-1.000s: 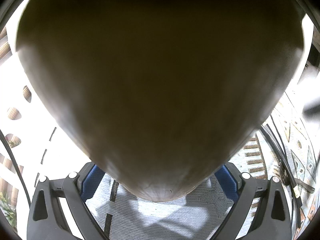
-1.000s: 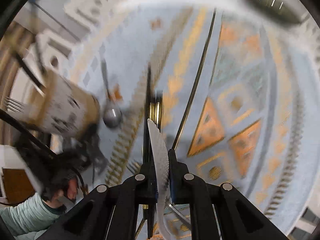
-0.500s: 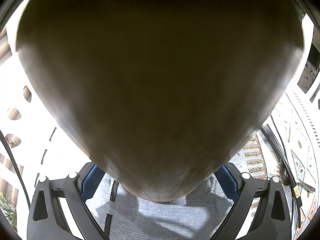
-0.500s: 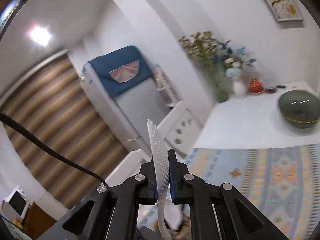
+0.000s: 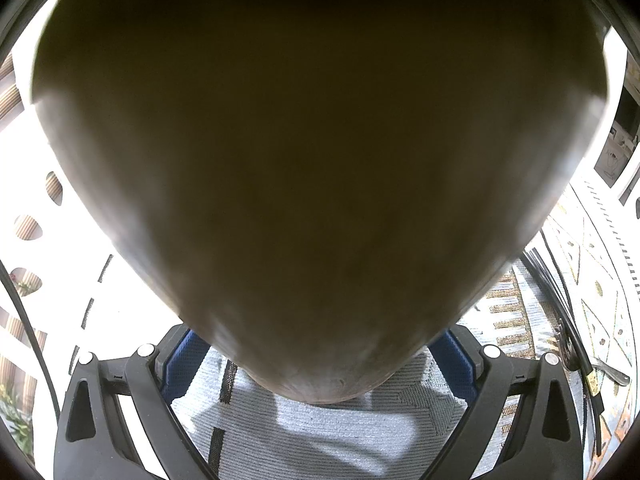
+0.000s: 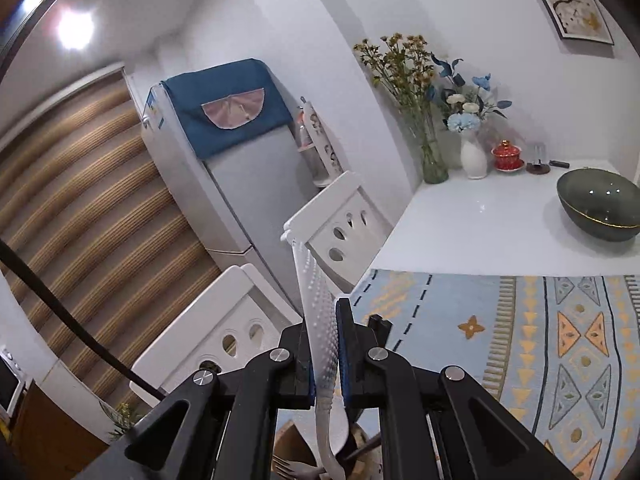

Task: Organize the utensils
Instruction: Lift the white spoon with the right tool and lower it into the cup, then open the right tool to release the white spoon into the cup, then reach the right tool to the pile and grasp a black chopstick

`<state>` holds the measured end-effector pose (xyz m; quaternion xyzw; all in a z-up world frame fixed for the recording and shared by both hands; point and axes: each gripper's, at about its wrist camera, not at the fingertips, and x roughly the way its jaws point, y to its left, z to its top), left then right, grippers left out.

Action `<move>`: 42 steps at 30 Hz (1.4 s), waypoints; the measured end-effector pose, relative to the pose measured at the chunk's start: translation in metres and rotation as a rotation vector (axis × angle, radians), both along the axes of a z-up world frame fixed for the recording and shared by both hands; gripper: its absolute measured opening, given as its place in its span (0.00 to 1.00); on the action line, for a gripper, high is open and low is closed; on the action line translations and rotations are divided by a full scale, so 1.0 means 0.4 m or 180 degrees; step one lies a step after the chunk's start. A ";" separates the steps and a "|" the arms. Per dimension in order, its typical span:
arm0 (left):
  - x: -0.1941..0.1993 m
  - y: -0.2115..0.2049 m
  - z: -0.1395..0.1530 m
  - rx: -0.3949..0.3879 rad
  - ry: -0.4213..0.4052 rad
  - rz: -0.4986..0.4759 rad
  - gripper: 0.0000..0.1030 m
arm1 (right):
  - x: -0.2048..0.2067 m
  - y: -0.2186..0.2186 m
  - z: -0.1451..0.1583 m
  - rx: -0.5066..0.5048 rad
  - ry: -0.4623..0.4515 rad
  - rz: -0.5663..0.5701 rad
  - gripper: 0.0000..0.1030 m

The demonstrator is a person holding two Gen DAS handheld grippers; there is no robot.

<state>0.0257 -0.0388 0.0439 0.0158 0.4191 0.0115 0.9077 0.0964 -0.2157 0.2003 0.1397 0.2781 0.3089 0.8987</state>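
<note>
Green bowl (image 6: pixel 600 210), flower vases (image 6: pixel 474 156), covered fridge (image 6: pixel 236 168).

My white spoon (image 6: pixel 316 320) looks plastic, its handle studded with raised dots. Beside it, the mat (image 6: pixel 520 340) is woven cloth, matt; beyond the mat, the bowl (image 6: pixel 600 204) is glossy.

White walls, fridge (image 6: pixel 236 184) (blue cover), striped blinds (image 6: pixel 80 184), white chairs (image 6: pixel 340 220)

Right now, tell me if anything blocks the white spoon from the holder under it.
Nothing visible does. The right tool grips the white spoon over the holder; a fork already inside lies to one side.
</note>
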 end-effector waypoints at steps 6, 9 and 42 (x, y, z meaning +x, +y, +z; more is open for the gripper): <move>0.000 0.002 0.000 -0.0001 0.0000 -0.0001 0.95 | -0.015 -0.009 0.007 0.0008 -0.0044 0.0032 0.07; 0.000 0.001 0.000 -0.0001 0.0000 -0.0001 0.95 | -0.013 -0.011 0.004 0.0058 -0.0016 0.0028 0.07; -0.003 -0.010 0.007 -0.0002 0.0003 0.0003 0.95 | -0.075 -0.254 0.207 0.0604 -0.0084 -0.0007 0.69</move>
